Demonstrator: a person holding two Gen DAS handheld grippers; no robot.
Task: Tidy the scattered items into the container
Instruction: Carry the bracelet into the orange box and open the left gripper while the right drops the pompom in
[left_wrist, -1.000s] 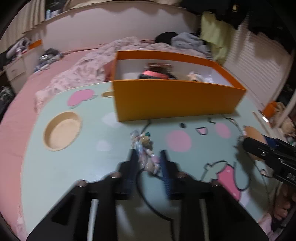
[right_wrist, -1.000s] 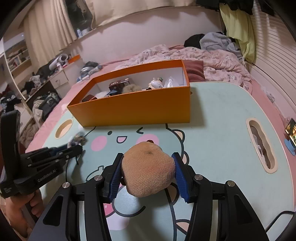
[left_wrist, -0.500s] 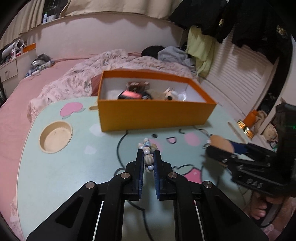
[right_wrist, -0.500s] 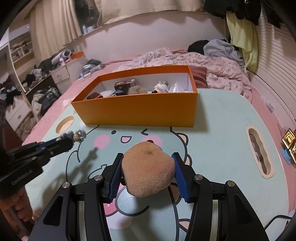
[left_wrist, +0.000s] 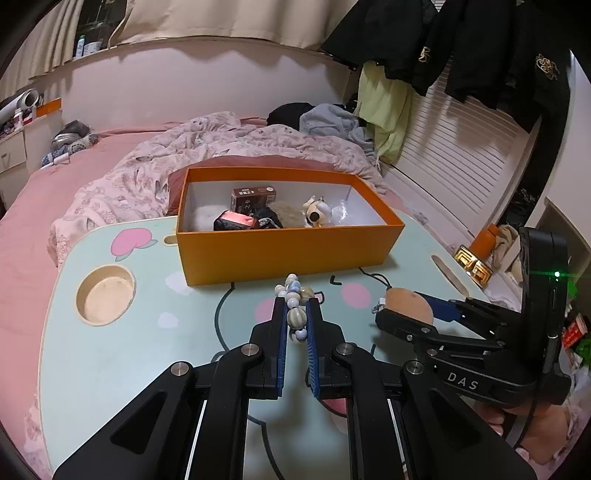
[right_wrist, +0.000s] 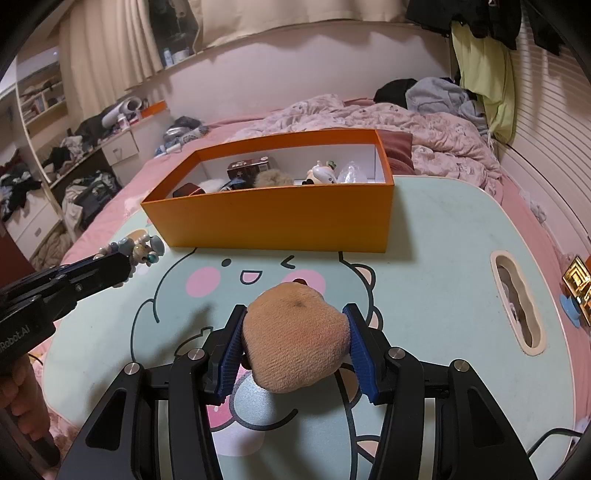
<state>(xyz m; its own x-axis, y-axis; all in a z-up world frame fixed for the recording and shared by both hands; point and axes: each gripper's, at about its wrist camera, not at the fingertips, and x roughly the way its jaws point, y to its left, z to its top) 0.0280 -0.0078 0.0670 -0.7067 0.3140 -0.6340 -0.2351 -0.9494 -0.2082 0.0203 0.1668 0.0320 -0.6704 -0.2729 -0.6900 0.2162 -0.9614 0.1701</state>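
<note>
My left gripper (left_wrist: 296, 308) is shut on a bead bracelet (left_wrist: 294, 299) of pale blue, white and cream beads, held above the mint cartoon tabletop (left_wrist: 122, 343). From the right wrist view the bead bracelet (right_wrist: 142, 249) sticks out of the left gripper (right_wrist: 125, 260) at the left. My right gripper (right_wrist: 295, 325) is shut on a tan plush toy (right_wrist: 295, 341); in the left wrist view the plush toy (left_wrist: 408, 304) shows at the right. The orange box (left_wrist: 288, 251) stands beyond both, open-topped, holding a dark carton, a fluffy item, a small figurine and other bits.
The tabletop has a round cup recess (left_wrist: 105, 295) at left and an oblong slot (right_wrist: 517, 299) at right. A bed with a pink floral quilt (left_wrist: 207, 151) lies behind the box. A black cable (right_wrist: 550, 435) trails at the near right edge.
My left gripper closed on the bracelet and lifted it off the table, so the box now looks lower and farther. The right gripper kept still with the plush toy.
</note>
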